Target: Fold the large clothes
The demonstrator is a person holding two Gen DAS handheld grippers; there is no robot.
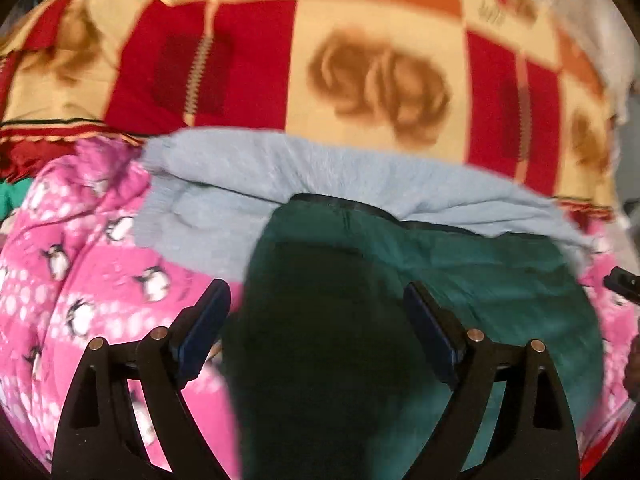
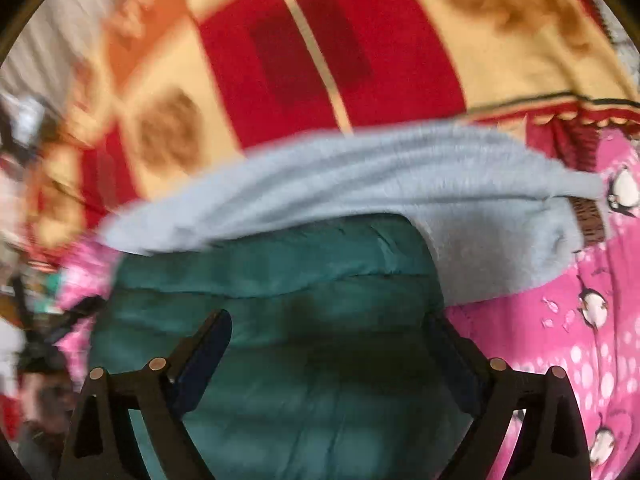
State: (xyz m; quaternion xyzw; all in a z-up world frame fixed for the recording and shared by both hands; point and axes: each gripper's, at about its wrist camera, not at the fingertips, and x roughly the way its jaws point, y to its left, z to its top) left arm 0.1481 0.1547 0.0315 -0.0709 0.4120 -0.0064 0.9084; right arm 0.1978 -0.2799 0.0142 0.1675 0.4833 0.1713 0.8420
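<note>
On the penguin fleece (image 1: 80, 280) lies a teal jacket (image 1: 500, 280), long axis crosswise; both claws (image 1: 316, 316) (image 2: 336, 344) gape wide over it, holding nothing.

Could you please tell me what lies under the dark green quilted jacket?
Under the dark green quilted jacket lies a light blue fleece garment, over a pink penguin-print blanket. How far the fleece extends beneath the jacket is hidden.
</note>
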